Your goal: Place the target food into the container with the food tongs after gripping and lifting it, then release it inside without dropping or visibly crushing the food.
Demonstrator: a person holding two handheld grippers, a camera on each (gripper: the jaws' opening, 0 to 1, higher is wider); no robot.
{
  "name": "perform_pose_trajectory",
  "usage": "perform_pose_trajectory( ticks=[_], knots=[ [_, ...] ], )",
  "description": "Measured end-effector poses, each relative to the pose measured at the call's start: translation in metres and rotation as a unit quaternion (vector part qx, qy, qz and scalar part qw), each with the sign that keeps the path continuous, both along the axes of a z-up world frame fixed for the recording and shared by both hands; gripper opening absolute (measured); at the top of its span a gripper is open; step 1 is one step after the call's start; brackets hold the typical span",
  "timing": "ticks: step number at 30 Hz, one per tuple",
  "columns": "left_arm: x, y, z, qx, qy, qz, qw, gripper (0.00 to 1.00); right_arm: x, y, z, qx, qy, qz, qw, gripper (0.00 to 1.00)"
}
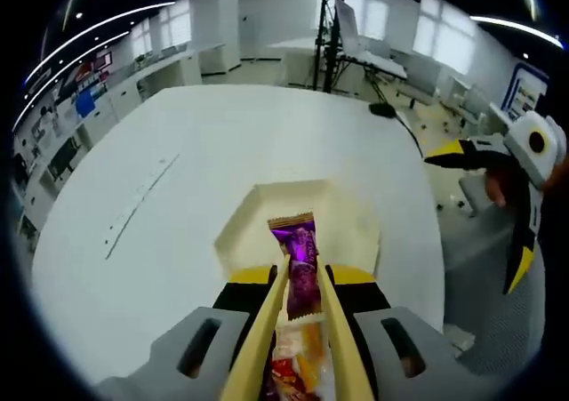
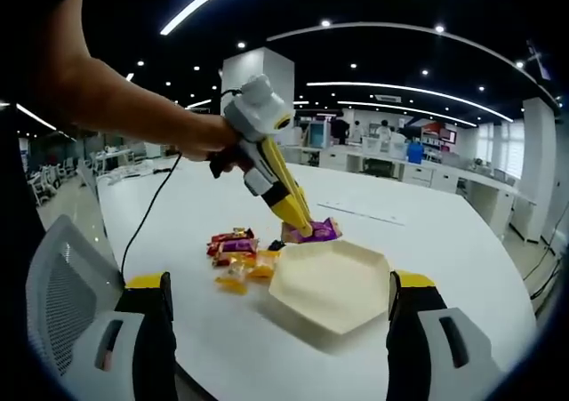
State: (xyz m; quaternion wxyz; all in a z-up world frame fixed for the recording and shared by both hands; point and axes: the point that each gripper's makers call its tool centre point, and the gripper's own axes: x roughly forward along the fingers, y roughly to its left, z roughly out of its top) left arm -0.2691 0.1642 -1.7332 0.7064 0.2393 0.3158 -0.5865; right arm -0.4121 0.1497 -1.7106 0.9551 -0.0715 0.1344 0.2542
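1. Left gripper [image 1: 302, 281] — we have it clamped on the yellow food tongs [image 1: 267, 330], and the tong tips pinch a purple snack packet [image 1: 300, 263]; in the right gripper view the same packet [image 2: 318, 232] hangs at the tong tips [image 2: 298, 216], just over the near-left rim of the container [image 2: 331, 285].
2. Our right gripper [image 2: 280, 330] hangs back with its jaws wide apart, nothing between them.
3. We see the packet held above the cream hexagonal container [image 1: 240, 228], which looks bare inside; a small pile of other wrapped snacks [image 2: 238, 257] lies on the table just beside it.
4. Everything sits on a broad white table [image 1: 133, 241] in an open room — ceiling strip lights, desks along the walls, a stand [image 1: 331, 28] beyond the far edge.
5. In the left gripper view the packet's long axis runs along the tongs, its crimped end pointing away from us.
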Motion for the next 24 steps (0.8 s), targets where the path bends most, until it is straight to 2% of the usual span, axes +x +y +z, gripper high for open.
perform_pose_trajectory(
  ticks=[5,11,13,16,18,24],
  knots=[
    [0.002,-0.018,0.003,-0.003,0.001,-0.01,0.9999,0.17,0.0,0.0,0.001,0.003,-0.001,-0.001,1.0,0.99],
    [0.001,-0.029,0.001,-0.001,0.001,-0.016,0.9999,0.18,0.0,-0.001,0.002,0.006,-0.002,-0.002,1.0,0.99],
    [0.002,-0.031,-0.001,-0.004,-0.01,-0.023,0.9997,0.18,0.0,-0.001,0.002,0.007,0.0,-0.003,1.0,0.99],
    [0.0,-0.033,-0.003,-0.007,-0.006,-0.025,0.9996,0.2,0.0,-0.001,0.002,0.008,-0.001,-0.004,1.0,0.99],
    [0.0,-0.033,-0.004,-0.007,-0.015,-0.029,0.9994,0.2,0.0,0.0,0.002,0.007,0.0,-0.003,1.0,0.99],
    [-0.003,-0.032,0.0,-0.015,-0.012,-0.029,0.9994,0.21,0.0,0.0,0.003,0.008,0.0,-0.003,1.0,0.99]
  ],
)
